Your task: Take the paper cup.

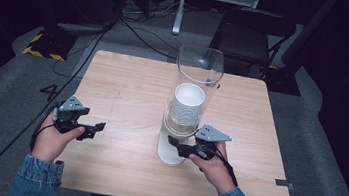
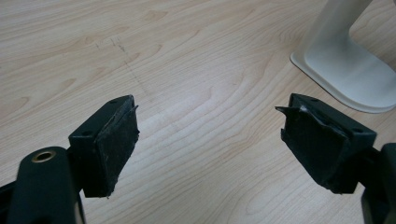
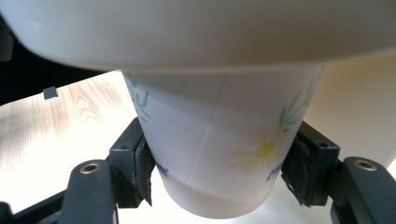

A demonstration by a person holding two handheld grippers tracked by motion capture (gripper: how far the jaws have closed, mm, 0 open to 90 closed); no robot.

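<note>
**Bottom cup gripped at the dispenser**

A clear tube dispenser stands on a white base in the middle of the wooden bench, loaded with a stack of paper cups. The right gripper is in under the tube, and its jaws are pressed against both sides of the lowest cup, a white one printed with a daisy, which hangs out below the dispenser's collar. The pads sit low on the cup wall, near its bottom.

The left gripper hangs over bare wood well to the left of the base, jaws spread wide and holding nothing.

My guess is the step in hand is drawing this one cup free. To do it well, I'd pull straight down along the tube's axis rather than sideways, so the cup slips off its neighbour and the stand doesn't tip. The squeeze should be firm but gentle: paper walls buckle easily. There looks to be little room between cup and base, so a slight tilt outward may be needed once it drops clear.
</note>
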